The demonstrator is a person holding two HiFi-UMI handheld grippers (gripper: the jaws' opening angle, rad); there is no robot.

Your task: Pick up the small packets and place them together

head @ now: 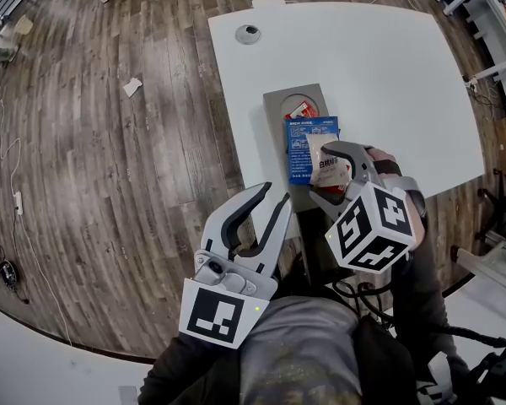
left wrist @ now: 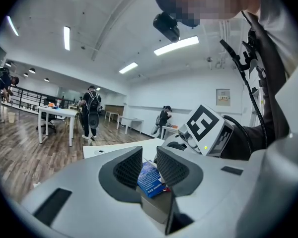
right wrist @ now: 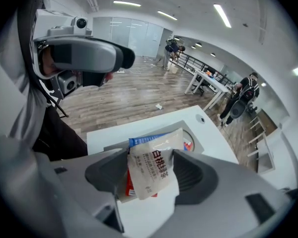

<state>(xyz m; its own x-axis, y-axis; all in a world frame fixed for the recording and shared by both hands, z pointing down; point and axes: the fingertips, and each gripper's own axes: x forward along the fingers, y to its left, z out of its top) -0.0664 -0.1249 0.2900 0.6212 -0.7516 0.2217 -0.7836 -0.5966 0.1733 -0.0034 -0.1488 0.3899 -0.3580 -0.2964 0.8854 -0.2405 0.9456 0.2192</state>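
Note:
A grey tray point(head: 277, 108) lies on the white table point(head: 363, 66). A red packet point(head: 300, 108) and a blue packet point(head: 302, 146) rest in the tray. My right gripper point(head: 325, 174) hangs tilted down over the tray's near end. Its jaws stand wide, and a white packet point(right wrist: 151, 170) with red print sits loosely between them, above the blue packet point(right wrist: 149, 140). My left gripper point(head: 257, 218) is open and empty, held off the table's near-left edge and pointing toward the tray. The blue packet point(left wrist: 150, 180) shows beyond its jaws.
A round cable grommet point(head: 248, 34) sits at the table's far left corner. Wooden floor with a paper scrap point(head: 132, 86) lies to the left. Other desks and people stand far off in the room point(left wrist: 92, 108).

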